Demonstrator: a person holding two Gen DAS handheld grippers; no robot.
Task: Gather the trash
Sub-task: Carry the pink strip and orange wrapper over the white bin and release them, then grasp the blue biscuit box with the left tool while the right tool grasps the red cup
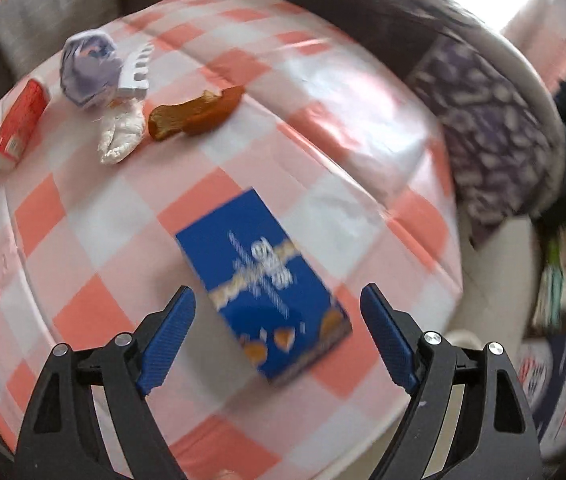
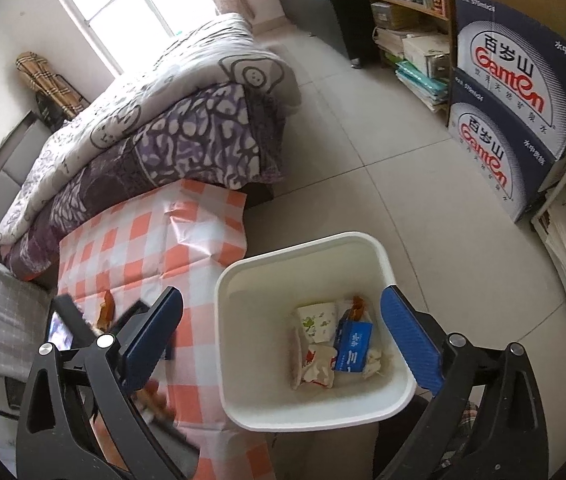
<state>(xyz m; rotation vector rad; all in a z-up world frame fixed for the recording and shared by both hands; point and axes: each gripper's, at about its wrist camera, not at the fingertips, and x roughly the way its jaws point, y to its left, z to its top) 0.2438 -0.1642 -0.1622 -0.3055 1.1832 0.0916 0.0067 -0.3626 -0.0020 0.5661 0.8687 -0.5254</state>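
In the left wrist view my left gripper is open over the checked tablecloth, its fingers either side of a blue box lying flat. Farther back lie a brown peel, a crumpled white wrapper, a purple-white crumpled ball, a white comb-like piece and a red-and-white carton. In the right wrist view my right gripper is open and empty above a white bin holding a paper cup, a blue pack and wrappers.
The bin stands on the tiled floor at the table's right edge. A bed with a purple quilt lies behind the table. Stacked Ganten water cartons and a bookshelf stand at the right.
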